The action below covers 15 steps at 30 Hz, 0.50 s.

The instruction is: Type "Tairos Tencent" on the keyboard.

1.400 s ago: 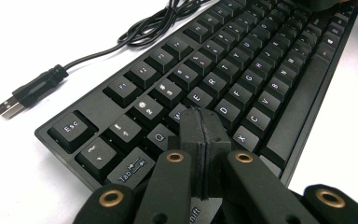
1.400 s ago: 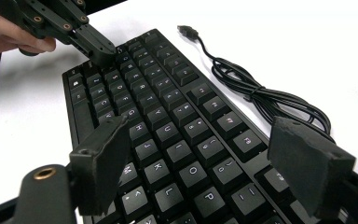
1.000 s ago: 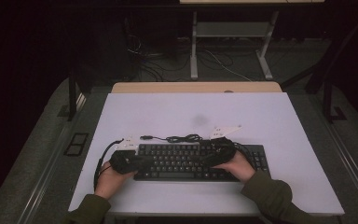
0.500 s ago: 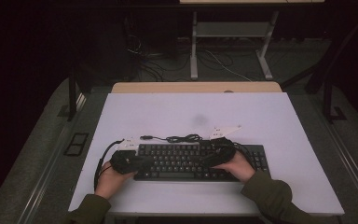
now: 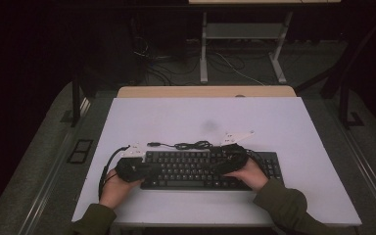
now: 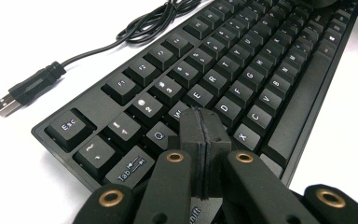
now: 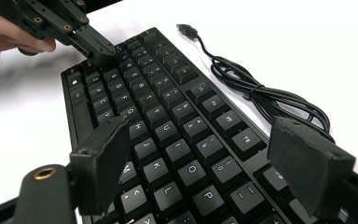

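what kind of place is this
Likely a lab or recording workspace, not a home desk: a bare white table with one unplugged keyboard, a metal-framed bench behind with cables trailing on the dark floor.

One keyboard (image 5: 210, 169) is counted on one white table (image 5: 176, 122). One cable (image 5: 192, 145) is seen behind it, coiled in one bundle and ended by one plug (image 5: 152, 144). Two grippers are counted: a left gripper (image 5: 149, 169) and a right gripper (image 5: 220, 169), each with two black jaws. Two hands are seen, a left hand (image 5: 113, 185) and a right hand (image 5: 248, 174), and two green sleeves (image 5: 284, 205). Two white three-cornered plates (image 5: 238, 135) are counted, one on each gripper. One Esc key (image 6: 69, 127), one Tab key (image 6: 130, 165) and one long space bar (image 6: 298, 105) are counted in the left gripper view.
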### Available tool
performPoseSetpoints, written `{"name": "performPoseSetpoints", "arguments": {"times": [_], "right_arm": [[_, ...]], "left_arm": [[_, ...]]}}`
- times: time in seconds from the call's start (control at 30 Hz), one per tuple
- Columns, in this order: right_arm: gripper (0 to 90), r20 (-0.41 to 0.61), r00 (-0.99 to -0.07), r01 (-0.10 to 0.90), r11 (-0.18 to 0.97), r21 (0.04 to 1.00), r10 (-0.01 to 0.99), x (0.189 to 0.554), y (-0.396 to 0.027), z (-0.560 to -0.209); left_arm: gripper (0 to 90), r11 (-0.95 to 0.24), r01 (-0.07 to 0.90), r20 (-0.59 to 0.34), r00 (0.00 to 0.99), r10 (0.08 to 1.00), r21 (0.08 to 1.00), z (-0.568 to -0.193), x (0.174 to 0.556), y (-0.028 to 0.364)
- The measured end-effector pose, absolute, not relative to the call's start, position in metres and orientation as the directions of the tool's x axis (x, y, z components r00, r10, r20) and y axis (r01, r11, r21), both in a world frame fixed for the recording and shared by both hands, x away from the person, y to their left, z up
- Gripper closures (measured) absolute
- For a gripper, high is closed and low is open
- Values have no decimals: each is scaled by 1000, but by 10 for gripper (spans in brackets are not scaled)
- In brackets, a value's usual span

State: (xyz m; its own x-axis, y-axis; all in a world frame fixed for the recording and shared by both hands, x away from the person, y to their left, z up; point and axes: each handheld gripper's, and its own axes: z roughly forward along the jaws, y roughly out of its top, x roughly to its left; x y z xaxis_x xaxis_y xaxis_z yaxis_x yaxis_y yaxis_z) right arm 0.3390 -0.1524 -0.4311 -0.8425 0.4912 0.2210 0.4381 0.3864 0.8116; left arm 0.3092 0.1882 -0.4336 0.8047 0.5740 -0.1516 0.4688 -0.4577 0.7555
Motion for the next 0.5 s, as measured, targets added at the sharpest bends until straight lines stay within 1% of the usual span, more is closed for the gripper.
{"name": "performPoseSetpoints", "arguments": {"times": [0.23,0.5], "right_arm": [[207,221,-842,439,385,812,492,339,-153,-431],[209,221,-841,440,387,810,494,340,-153,-431]], "left_arm": [[872,-450,464,-152,805,573,763,-432,309,187],[762,-429,452,-154,807,569,782,-427,309,182]]}}
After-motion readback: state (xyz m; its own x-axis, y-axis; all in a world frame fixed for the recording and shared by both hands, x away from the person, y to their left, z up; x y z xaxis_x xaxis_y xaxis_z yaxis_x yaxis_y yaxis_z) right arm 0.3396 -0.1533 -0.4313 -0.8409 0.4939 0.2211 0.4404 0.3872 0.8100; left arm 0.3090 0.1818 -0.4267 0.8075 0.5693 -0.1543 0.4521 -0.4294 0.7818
